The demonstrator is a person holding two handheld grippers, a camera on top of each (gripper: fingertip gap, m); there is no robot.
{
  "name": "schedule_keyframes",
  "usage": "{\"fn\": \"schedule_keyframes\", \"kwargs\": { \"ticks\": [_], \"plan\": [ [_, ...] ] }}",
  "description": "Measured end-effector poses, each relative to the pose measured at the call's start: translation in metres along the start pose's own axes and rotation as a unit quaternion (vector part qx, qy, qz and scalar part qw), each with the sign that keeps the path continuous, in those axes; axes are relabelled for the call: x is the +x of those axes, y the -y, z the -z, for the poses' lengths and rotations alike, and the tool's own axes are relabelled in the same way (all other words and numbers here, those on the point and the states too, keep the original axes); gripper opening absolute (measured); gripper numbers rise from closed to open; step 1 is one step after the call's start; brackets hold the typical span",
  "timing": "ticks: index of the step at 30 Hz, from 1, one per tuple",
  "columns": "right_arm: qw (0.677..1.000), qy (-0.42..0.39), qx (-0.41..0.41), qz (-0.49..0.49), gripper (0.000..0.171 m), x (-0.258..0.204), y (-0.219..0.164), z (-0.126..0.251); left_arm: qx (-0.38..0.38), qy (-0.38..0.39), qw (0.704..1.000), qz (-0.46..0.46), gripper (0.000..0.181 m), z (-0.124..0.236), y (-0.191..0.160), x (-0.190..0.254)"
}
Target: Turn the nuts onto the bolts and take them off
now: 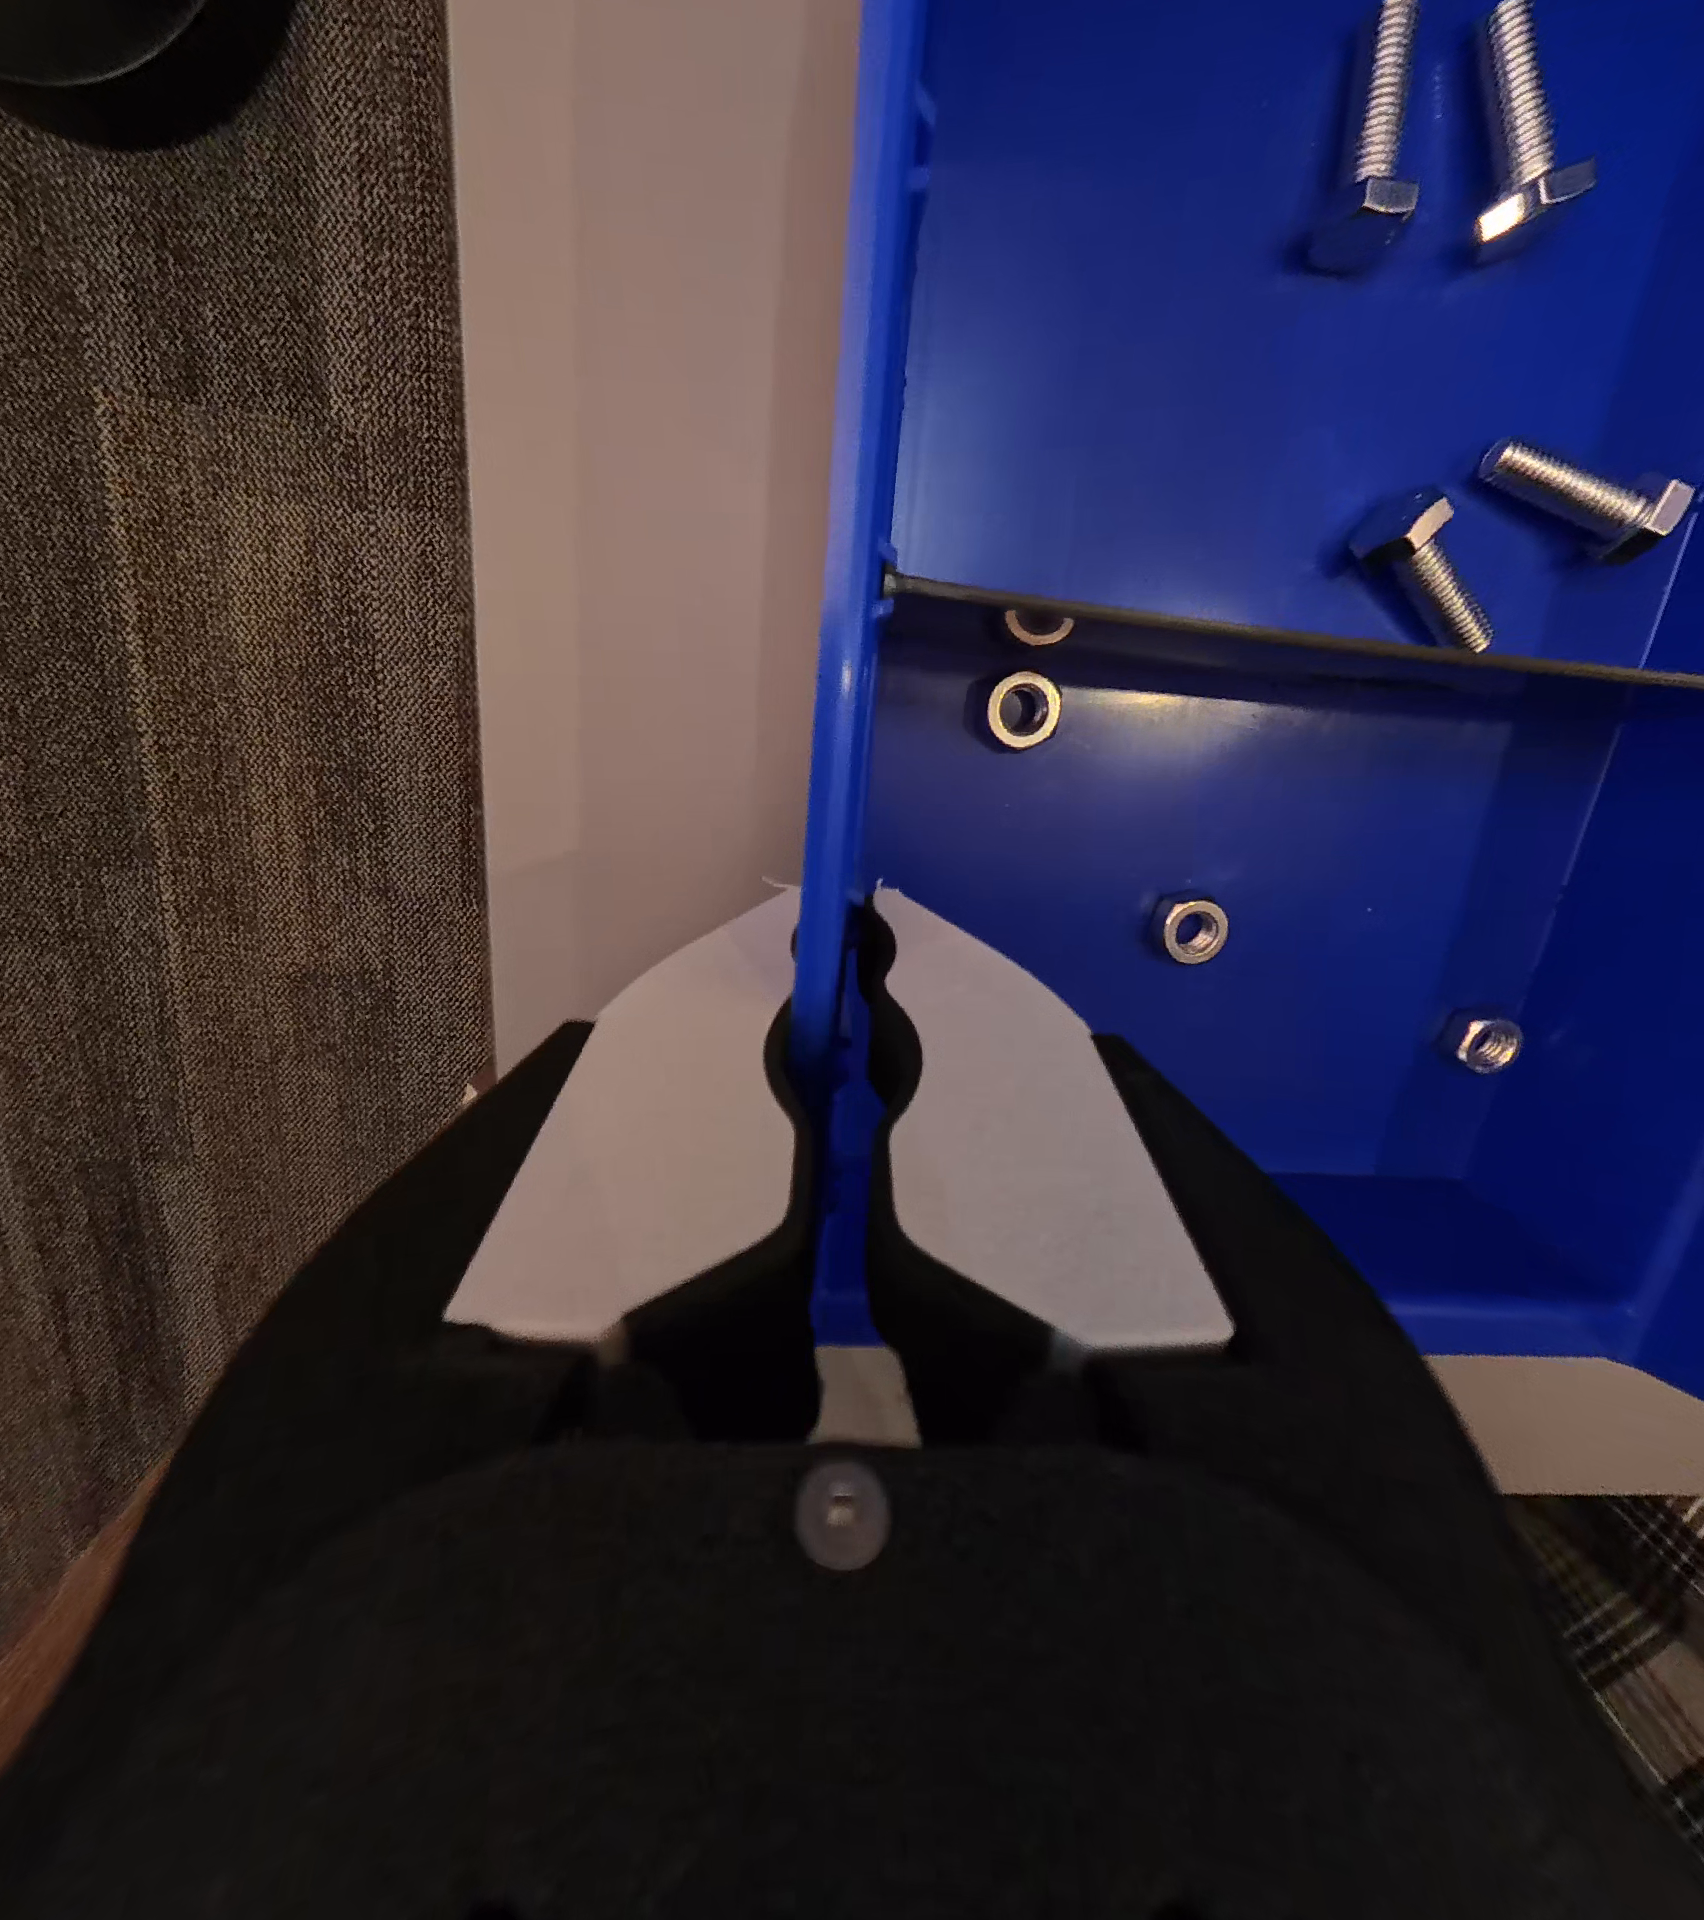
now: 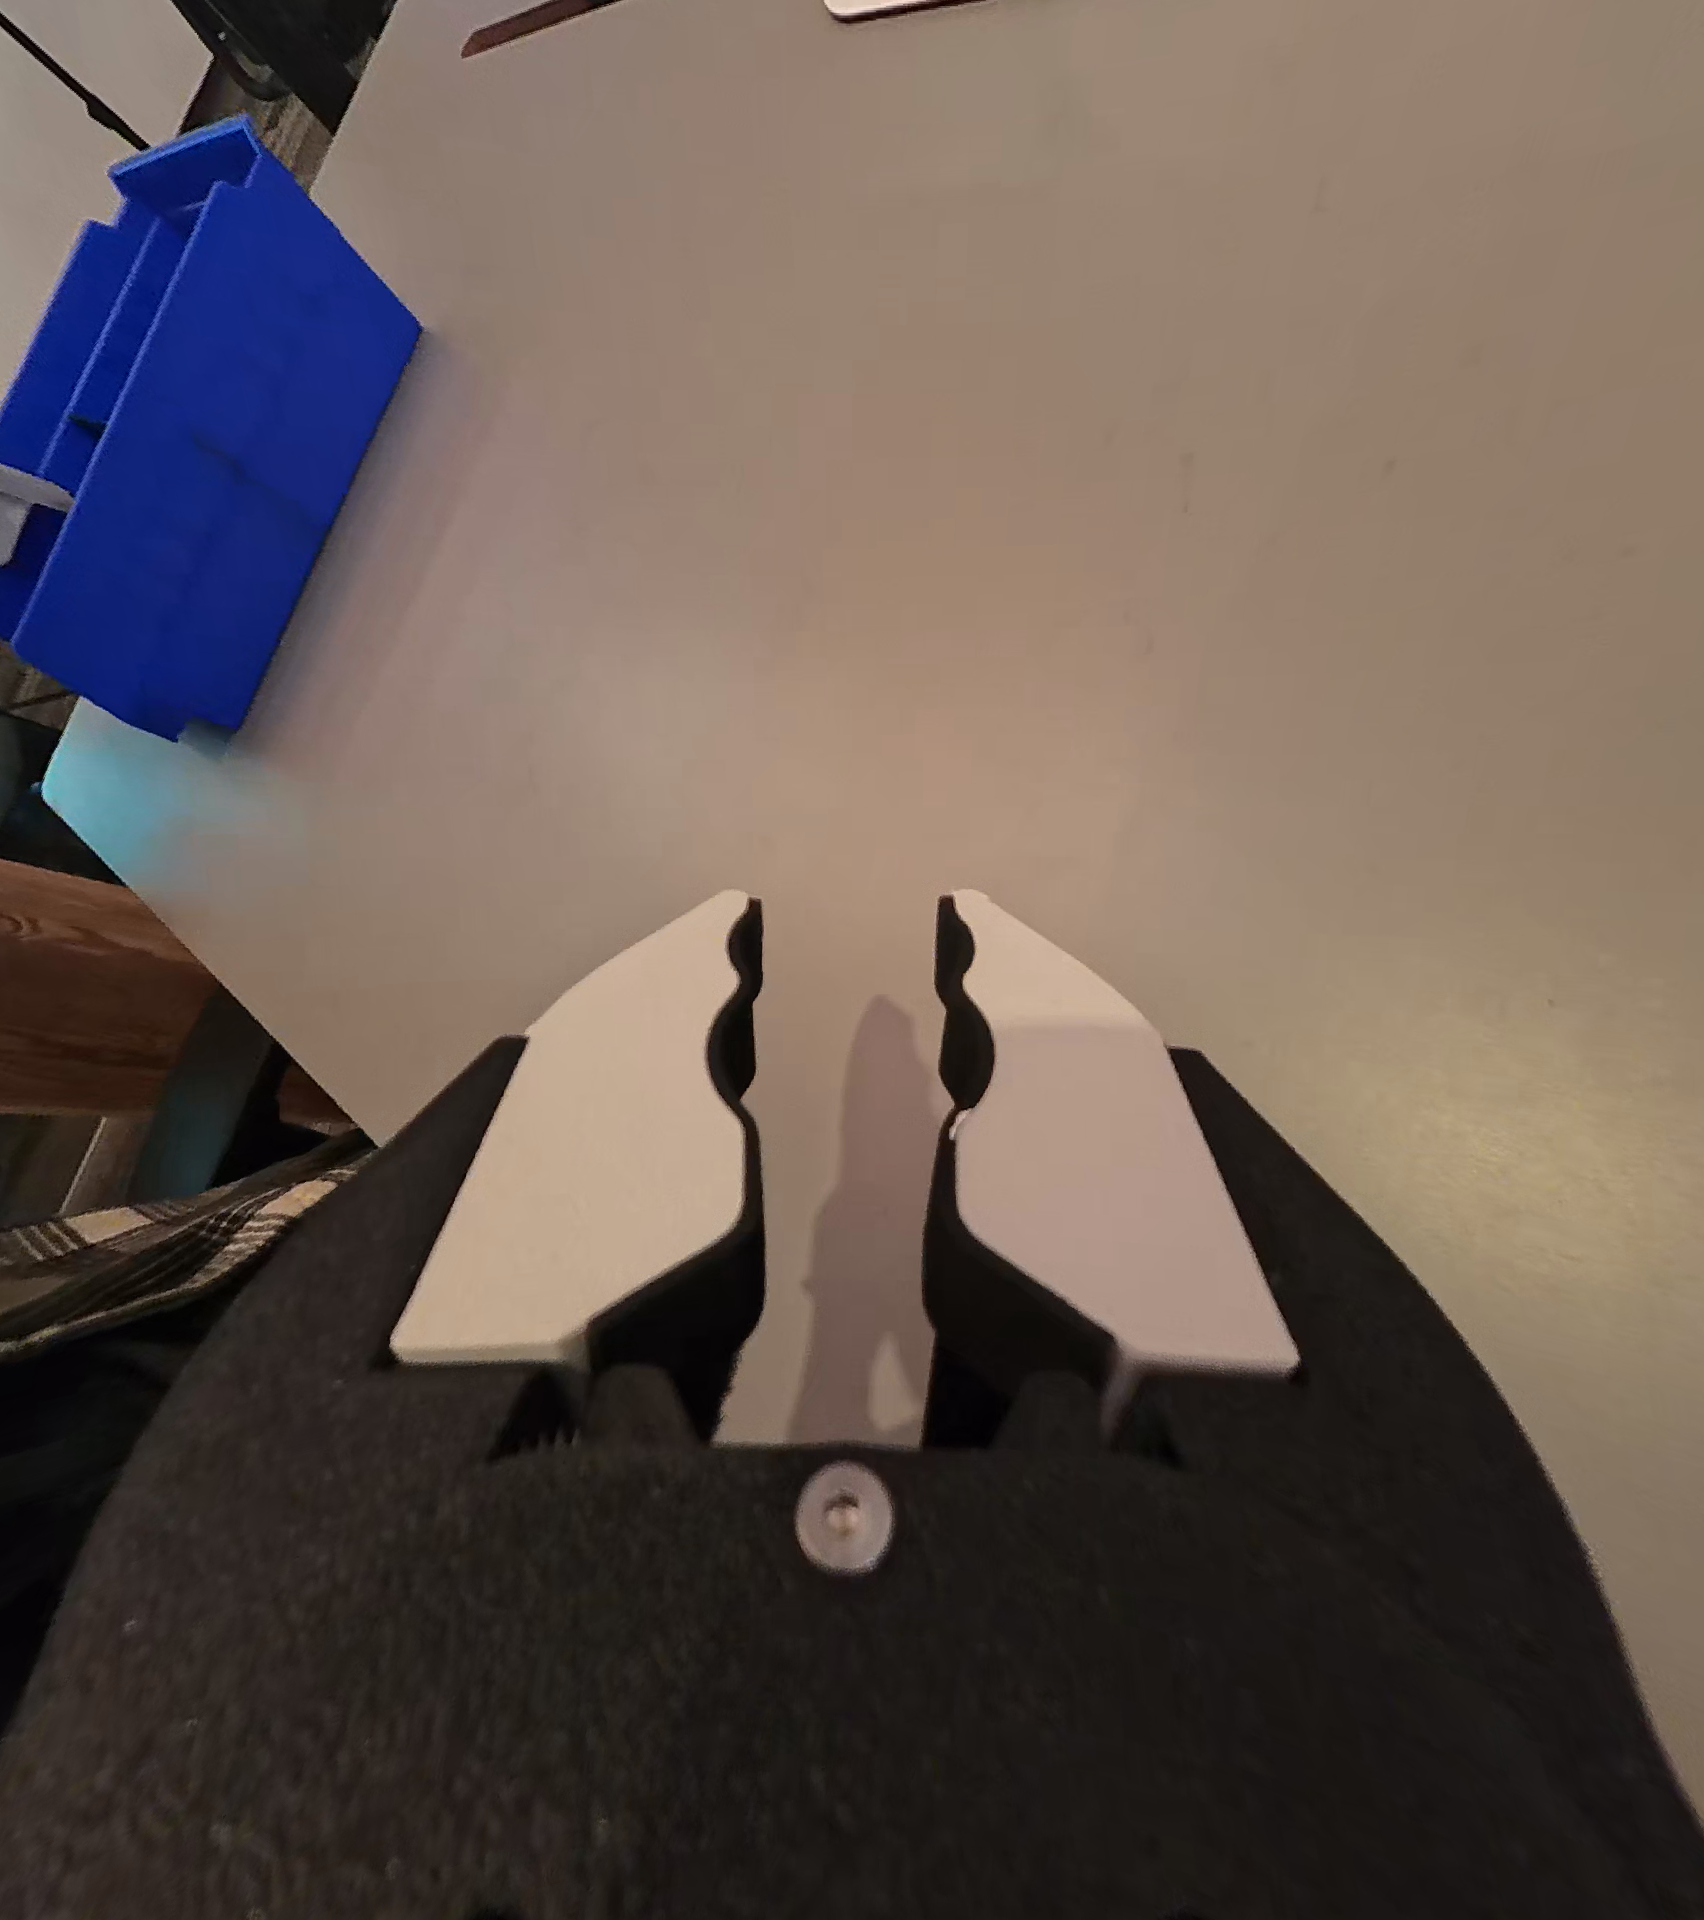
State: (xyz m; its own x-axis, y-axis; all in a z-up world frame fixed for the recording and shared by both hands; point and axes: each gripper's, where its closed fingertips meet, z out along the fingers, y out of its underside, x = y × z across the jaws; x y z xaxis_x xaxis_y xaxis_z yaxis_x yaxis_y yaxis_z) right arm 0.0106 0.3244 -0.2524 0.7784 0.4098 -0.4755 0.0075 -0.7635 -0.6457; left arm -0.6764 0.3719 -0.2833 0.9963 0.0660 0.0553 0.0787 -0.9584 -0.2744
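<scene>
Right gripper (image 2: 849,914) hovers over the pale table (image 2: 1139,520), jaws parted — blue bin (image 2: 204,436) far left, seemingly pinched by another gripper.

Home-like room, white table (image 2: 1139,520), wooden furniture (image 2: 17,977), carpet (image 1: 152,727), plaid fabric (image 1: 1700,1683)

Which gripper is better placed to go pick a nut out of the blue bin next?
Right. The right gripper is open and empty over the table, while the left gripper is clamped on the blue bin wall.

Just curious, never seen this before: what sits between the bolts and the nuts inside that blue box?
A thin black divider crosses the blue box, with the bolts beyond it and the nuts on the nearer side. The left wrist view shows this.
</scene>
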Motion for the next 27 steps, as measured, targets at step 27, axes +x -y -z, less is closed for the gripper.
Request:
{"fn": "schedule_keyframes", "kwargs": {
  "ticks": [27],
  "plan": [
    [1.000, 0.000, -0.013, -0.001, 0.032, 0.000, -0.005, -0.006, 0.002, 0.002, 1.000, 0.003, 0.005, 0.001, 0.003, -0.034]
  ]
}}
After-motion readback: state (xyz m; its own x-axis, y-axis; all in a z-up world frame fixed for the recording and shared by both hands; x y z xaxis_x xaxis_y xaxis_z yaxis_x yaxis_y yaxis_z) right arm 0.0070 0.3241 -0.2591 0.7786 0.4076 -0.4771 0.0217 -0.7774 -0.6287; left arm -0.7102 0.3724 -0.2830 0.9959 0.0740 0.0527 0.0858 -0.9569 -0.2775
